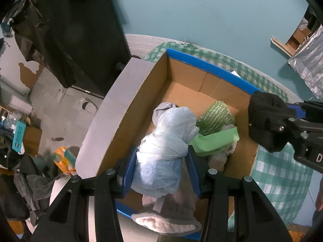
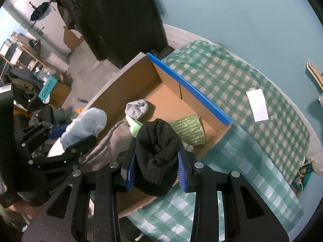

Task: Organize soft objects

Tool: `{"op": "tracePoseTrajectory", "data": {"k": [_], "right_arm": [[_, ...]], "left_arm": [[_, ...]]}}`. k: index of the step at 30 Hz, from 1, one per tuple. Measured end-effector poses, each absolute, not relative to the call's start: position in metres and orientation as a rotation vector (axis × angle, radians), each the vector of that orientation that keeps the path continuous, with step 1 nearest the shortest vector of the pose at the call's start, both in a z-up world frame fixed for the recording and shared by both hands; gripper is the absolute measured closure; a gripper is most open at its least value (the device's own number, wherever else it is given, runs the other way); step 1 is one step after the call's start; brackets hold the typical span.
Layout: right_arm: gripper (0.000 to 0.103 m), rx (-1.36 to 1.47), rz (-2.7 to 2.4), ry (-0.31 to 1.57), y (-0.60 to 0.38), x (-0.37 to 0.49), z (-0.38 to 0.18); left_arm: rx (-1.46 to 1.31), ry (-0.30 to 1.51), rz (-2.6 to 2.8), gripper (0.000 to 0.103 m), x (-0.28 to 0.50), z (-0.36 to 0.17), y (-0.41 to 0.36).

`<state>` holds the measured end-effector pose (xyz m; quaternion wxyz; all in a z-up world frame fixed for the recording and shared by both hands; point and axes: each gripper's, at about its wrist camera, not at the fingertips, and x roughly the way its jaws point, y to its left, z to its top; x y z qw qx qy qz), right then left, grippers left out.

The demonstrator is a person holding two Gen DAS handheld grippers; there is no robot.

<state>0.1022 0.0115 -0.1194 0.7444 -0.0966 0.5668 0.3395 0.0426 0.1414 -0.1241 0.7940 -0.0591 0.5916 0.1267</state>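
My left gripper (image 1: 161, 157) is shut on a pale blue rolled bundle (image 1: 167, 141) and holds it over the near end of the cardboard box (image 1: 220, 84). My right gripper (image 2: 155, 159) is shut on a black rolled knit sock (image 2: 157, 151) above the box's near right edge (image 2: 222, 133); it also shows in the left wrist view (image 1: 268, 121). The left gripper's bundle shows in the right wrist view (image 2: 84, 125). Inside the box lie a grey sock (image 2: 137, 109), green bubble wrap (image 2: 189, 131), a light green piece (image 1: 216, 141) and a grey-brown fleece item (image 1: 171, 213).
The box stands on a green checked cloth (image 2: 242, 92) over a round table. A white paper slip (image 2: 258, 104) lies on the cloth at right. A dark cabinet (image 2: 121, 20) stands behind the box. The floor at left (image 1: 26, 141) holds clothes and cartons.
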Motion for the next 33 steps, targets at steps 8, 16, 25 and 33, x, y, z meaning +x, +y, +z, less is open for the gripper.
{"op": "tracePoseTrajectory", "data": {"k": [8, 16, 25, 33], "right_arm": [[0.063, -0.218, 0.734, 1.252, 0.022, 0.104, -0.124], [0.046, -0.219, 0.715, 1.225, 0.025, 0.103, -0.121], [0.044, -0.205, 0.685, 1.184, 0.005, 0.092, -0.101], [0.044, -0.138, 0.657, 1.141, -0.023, 0.079, -0.075]], "left_arm": [[-0.112, 1.291, 0.252, 0.051, 0.043, -0.126, 0.142], [-0.127, 1.268, 0.239, 0.032, 0.037, -0.113, 0.143], [-0.125, 1.219, 0.229, 0.023, 0.023, -0.086, 0.133], [-0.131, 1.209, 0.241, 0.022, 0.012, -0.073, 0.125]]}}
